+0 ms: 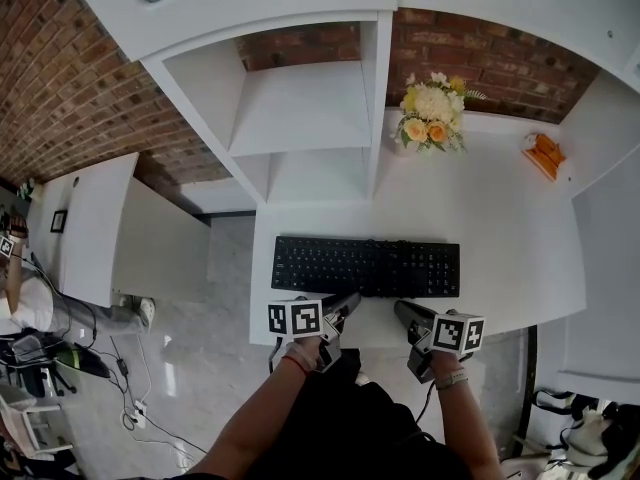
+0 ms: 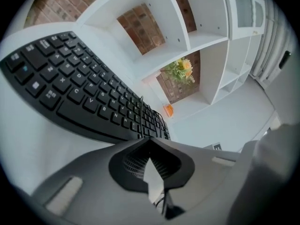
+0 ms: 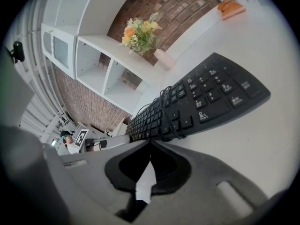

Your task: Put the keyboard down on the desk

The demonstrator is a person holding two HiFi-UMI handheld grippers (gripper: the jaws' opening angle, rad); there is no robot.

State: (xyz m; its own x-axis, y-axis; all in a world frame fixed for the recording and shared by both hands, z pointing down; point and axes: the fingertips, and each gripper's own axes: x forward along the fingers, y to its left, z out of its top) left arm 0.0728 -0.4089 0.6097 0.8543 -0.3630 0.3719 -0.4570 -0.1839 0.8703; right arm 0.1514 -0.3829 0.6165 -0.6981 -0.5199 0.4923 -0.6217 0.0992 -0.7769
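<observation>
Red brick wall and tall white wooden shelves stand behind the wide white worktop. The long flat black plastic keyboard lies on that worktop, keys up, just in front of the tips of both grippers. Your left gripper is closed tight with nothing in it, and so is your right gripper. Each points a bit down at the near side of the keyboard. They are very close to it, but I cannot tell if they touch.

It looks like the keyboard is down already, so the job seems nearly over. To end it well, lift the tips a little, then pull both grippers straight back toward yourself, slowly and together. Do not push forward or sideways, or the keyboard may slide or turn.

Mind the thin black cord looped round the keyboard, just ahead of the right gripper. A tip could catch it and tug the keyboard along. Far past the keyboard, a bunch of yellow and white flowers in a pale vase stands by the wall, and a small orange thing sits far ahead and to the right of the right gripper. Both are well away and block nothing. The near edge of the worktop is right under your grippers, so keep the keyboard from sliding back toward you.
</observation>
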